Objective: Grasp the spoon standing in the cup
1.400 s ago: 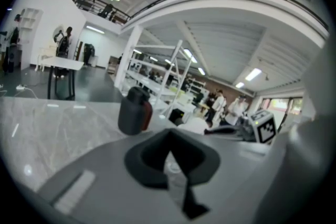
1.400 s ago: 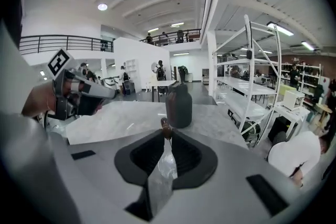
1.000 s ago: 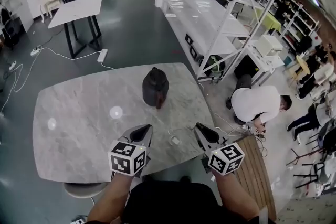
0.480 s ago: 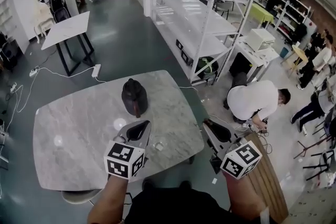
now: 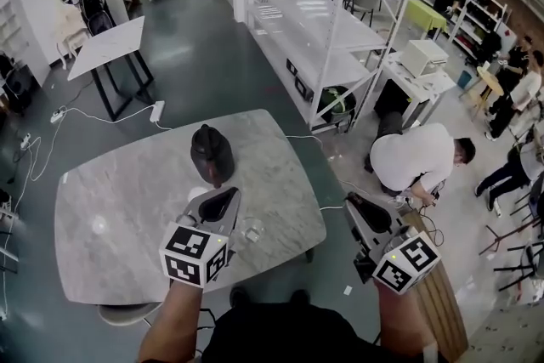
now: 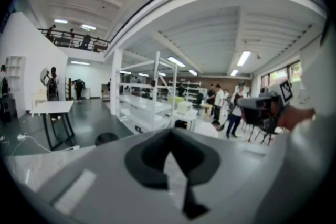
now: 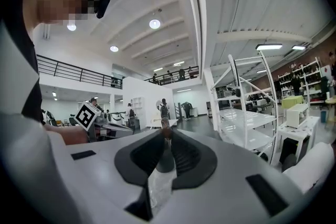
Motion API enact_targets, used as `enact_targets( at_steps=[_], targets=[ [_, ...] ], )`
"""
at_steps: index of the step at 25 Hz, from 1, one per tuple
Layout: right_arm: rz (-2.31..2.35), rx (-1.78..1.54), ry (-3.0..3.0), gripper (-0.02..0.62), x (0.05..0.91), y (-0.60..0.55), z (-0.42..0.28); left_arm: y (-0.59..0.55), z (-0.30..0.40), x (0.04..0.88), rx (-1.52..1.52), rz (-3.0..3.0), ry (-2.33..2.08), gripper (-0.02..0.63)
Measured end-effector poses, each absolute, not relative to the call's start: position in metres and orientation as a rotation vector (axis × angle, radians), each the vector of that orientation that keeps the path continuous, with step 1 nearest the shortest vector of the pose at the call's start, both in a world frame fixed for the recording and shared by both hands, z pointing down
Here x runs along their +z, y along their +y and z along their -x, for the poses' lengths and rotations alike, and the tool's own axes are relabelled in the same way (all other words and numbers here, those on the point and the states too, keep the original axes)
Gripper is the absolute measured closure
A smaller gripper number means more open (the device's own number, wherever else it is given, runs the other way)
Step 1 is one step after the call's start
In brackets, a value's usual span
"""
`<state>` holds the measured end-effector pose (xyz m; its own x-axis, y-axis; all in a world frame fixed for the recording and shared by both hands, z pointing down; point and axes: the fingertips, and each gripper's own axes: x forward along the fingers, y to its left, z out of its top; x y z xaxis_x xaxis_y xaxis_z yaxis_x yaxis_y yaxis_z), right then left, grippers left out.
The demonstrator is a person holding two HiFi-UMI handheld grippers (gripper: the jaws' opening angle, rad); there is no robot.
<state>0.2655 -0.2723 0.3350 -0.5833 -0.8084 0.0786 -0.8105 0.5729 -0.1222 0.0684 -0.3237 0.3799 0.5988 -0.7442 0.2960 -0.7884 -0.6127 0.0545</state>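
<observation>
A small clear cup (image 5: 252, 230) stands on the marble table (image 5: 110, 183) near its front edge, just right of my left gripper (image 5: 223, 198). That gripper hovers over the table, pointing at the dark teapot (image 5: 212, 152); in the left gripper view (image 6: 169, 136) its pads meet at the tips with nothing between them. My right gripper (image 5: 355, 204) hangs past the table's right edge, above the floor. In the right gripper view (image 7: 166, 136) its jaws are shut on a thin grey spoon (image 7: 164, 157) with a brownish tip. The spoon is too small to make out in the head view.
White metal shelving (image 5: 340, 21) stands beyond the table. A person in a white top (image 5: 412, 161) bends over on the floor at the right, close to a wooden bench (image 5: 433, 293). A smaller white table (image 5: 110, 42) and cables (image 5: 51, 119) lie at the far left.
Both grippers have risen. The right one has swung rightward off the table's edge; the left one has moved forward toward the teapot. The cup stays on the table.
</observation>
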Motion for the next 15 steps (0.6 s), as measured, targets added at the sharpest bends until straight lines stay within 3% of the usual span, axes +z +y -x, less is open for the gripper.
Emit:
enact_targets(
  at_steps=[15],
  targets=[
    [-1.325,0.197,-2.829,0.561,0.331,-0.28,-0.238,-0.331,-0.044,0.374,0.322,-2.604,-1.363,0.597]
  ],
)
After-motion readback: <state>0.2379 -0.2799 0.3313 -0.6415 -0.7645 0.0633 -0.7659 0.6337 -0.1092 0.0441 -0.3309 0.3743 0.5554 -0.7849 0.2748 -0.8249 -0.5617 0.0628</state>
